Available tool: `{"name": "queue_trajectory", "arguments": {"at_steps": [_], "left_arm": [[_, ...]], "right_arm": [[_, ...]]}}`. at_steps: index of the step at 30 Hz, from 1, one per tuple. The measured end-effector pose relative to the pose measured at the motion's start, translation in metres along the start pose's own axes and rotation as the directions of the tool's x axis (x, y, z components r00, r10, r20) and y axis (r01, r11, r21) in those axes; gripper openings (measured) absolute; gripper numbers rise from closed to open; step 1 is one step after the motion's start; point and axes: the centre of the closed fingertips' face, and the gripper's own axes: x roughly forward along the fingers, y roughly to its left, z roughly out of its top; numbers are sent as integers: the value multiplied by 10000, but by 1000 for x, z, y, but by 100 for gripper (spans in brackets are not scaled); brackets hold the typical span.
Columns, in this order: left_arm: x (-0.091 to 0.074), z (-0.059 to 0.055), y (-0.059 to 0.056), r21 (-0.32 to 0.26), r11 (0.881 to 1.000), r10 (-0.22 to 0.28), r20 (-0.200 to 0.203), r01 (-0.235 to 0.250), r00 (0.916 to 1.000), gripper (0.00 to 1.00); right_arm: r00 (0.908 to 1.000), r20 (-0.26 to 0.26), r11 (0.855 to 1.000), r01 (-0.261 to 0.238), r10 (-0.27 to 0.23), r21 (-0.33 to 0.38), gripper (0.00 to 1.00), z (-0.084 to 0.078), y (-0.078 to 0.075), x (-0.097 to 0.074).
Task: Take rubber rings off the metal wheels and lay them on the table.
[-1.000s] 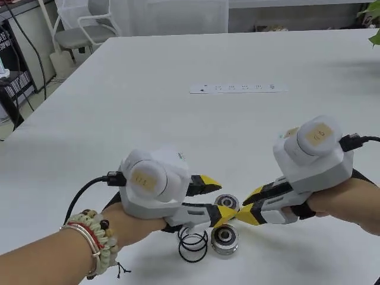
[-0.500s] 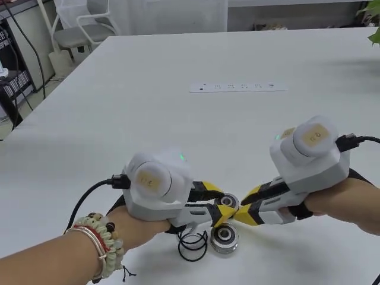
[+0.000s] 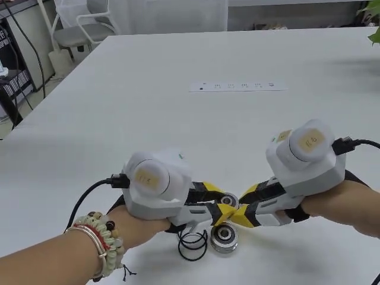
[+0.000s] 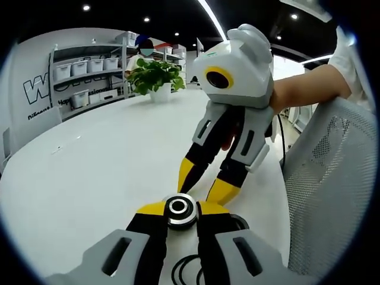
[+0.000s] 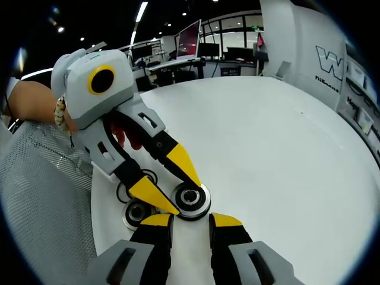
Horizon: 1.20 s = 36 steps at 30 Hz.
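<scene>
My left gripper (image 3: 224, 203) is shut on a small metal wheel (image 3: 230, 200) and holds it just above the white table (image 3: 178, 119). In the left gripper view the wheel (image 4: 180, 206) sits clamped between the yellow tips. My right gripper (image 3: 242, 205) faces it from the right, slightly open, its tips right at the wheel with nothing between them. Seen from the right gripper view, the held wheel (image 5: 193, 200) lies just ahead of my right gripper (image 5: 191, 221). A second wheel (image 3: 224, 236) lies on the table below both grippers. Next to it lie loose black rubber rings (image 3: 193, 243).
A white power strip (image 3: 237, 87) lies across the middle of the table, far beyond the grippers. A chair (image 3: 83, 29) stands past the far left corner. A potted plant (image 4: 153, 77) stands at the far right. The near table edge is close to the hands.
The left gripper's jaws, open a second ago, have closed on the wheel. The right gripper has moved left and down until its tips meet the wheel.
</scene>
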Motion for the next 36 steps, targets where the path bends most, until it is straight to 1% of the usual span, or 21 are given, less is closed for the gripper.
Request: {"name": "queue_trajectory", "arguments": {"at_steps": [4, 12, 16, 21, 24, 26, 31, 32, 33, 34, 35, 36], "left_arm": [[0, 0, 0, 15, 10000, -20, 5, 20, 10000, 14], [0, 0, 0, -134, 9999, -41, 66, 42, 10000, 12], [-1, 0, 4, -188, 9998, 111, 47, -110, 9999, 8], [-1, 0, 5, -108, 9999, 118, 59, -117, 9999, 8], [-1, 0, 6, -90, 9999, 114, 79, -113, 9999, 8], [-1, 0, 6, -90, 9999, 122, 83, -122, 9999, 8], [-1, 0, 6, -109, 9999, 117, 96, -116, 9999, 8], [-1, 0, 7, -113, 9999, 117, 96, -116, 9999, 8], [-1, 0, 7, -109, 9999, 125, 93, -124, 9999, 8], [-2, 0, 7, -103, 9999, 129, 96, -128, 9999, 8], [-2, 0, 6, -112, 9999, 112, 114, -111, 9999, 8], [-2, 0, 6, -104, 9999, 105, 125, -104, 9999, 8]], "right_arm": [[10000, -4, 10000, -34, 34, -56, 21, 0, 1, 0], [10000, -5, 9999, -97, 97, -54, 19, -1, 1, 1], [9999, 9, 9999, -117, 118, -33, 19, -1, 2, 1], [9999, 1, 9999, -105, 105, -61, 19, -1, 2, 2], [9999, 82, 10000, -83, 83, -8, 19, 0, 1, 2], [9999, 155, 9999, -22, 25, -149, 17, 1, 0, 1], [9999, 125, 9995, -88, 92, -307, 15, 0, 0, 0], [9999, 106, 9992, -90, 94, -377, 13, 0, 0, 0], [9999, -138, 9981, -6, -3, -614, 9, -4, -2, -1], [9999, -166, 9965, 23, -37, -841, 5, -5, -2, -1], [9999, -97, 9973, 54, -61, -732, 2, -4, -3, -1], [10000, -76, 9975, 28, -34, -704, 2, -4, -2, 0]]}}
